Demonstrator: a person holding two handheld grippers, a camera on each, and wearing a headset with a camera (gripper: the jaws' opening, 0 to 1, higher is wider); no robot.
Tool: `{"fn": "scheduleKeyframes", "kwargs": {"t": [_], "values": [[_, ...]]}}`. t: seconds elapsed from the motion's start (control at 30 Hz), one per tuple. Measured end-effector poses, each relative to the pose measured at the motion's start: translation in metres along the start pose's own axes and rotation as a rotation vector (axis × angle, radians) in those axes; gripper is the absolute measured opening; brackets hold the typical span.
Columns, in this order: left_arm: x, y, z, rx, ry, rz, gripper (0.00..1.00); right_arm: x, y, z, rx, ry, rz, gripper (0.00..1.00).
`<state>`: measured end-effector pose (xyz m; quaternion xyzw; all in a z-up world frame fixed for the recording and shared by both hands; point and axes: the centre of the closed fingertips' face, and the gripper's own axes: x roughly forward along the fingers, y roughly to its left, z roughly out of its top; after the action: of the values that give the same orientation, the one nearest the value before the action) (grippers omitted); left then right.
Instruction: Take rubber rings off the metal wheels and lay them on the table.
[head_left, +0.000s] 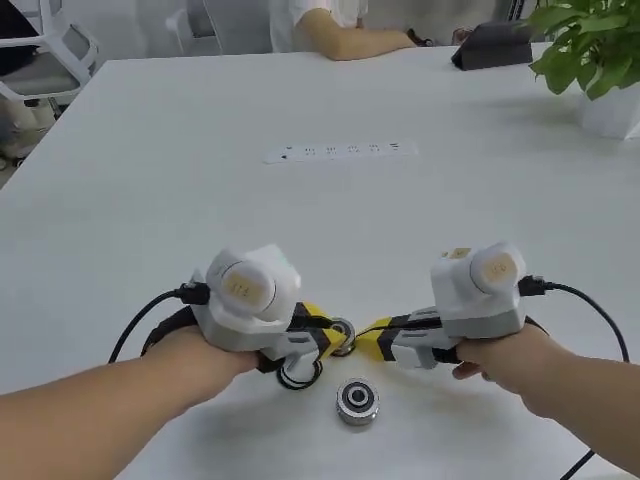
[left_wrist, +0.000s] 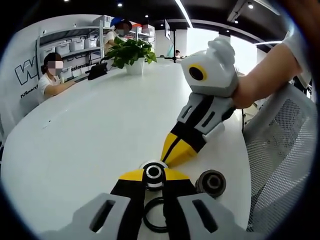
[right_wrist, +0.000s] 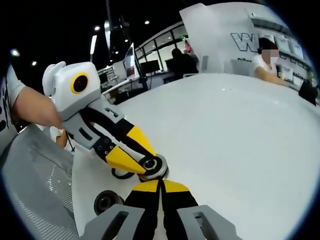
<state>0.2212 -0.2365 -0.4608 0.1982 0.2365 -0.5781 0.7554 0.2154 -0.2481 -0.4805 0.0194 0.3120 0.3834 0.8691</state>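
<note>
left gripper (left_wrist: 153, 178): jaws clamped on held wheel (left_wrist: 153, 171), yellow tips on either side of its rim, low over the table (head_left: 150, 200)
right gripper (right_wrist: 160, 186): jaws pressed together, pointed tip right at the held wheel's edge; can't tell if any rubber is pinched
grippers, head view: tips point at each other from left and right, with the wheel between them
held wheel position: near table edge, between both tips, just above the surface
held wheel orientation: hub face visible from above and to both gripper cameras, so the axle points roughly up; exact tilt unclear
held wheel rim: bright metal showing in right gripper view; rubber on it too small to tell
second wheel (head_left: 357, 398): on the table just in front of the gripper tips, nearer the person, apart from both grippers; flat face and hub up, short axle about vertical, dark band around the rim
loose rubber ring (head_left: 298, 372): black, lying flat on the table under the left gripper's jaws, just beside the second wheel, not touching it
power strip (head_left: 340, 152): white, mid-table, long axis left to right, well apart from the work
potted plant (head_left: 590, 50): far right corner of the table
</note>
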Motion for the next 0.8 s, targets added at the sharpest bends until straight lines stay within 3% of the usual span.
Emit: {"fn": "scheduleKeyframes", "kwargs": {"t": [0.37,0.8], "values": [[0.0,-0.001,-0.001,0.003,0.011,0.005,0.07,-0.004,-0.004,0.007,0.103,-0.05,0.003,0.0],[0.0,-0.002,-0.002,0.014,0.016,0.012,0.07,-0.006,0.002,0.013,0.16,-0.091,0.023,0.0]]}}
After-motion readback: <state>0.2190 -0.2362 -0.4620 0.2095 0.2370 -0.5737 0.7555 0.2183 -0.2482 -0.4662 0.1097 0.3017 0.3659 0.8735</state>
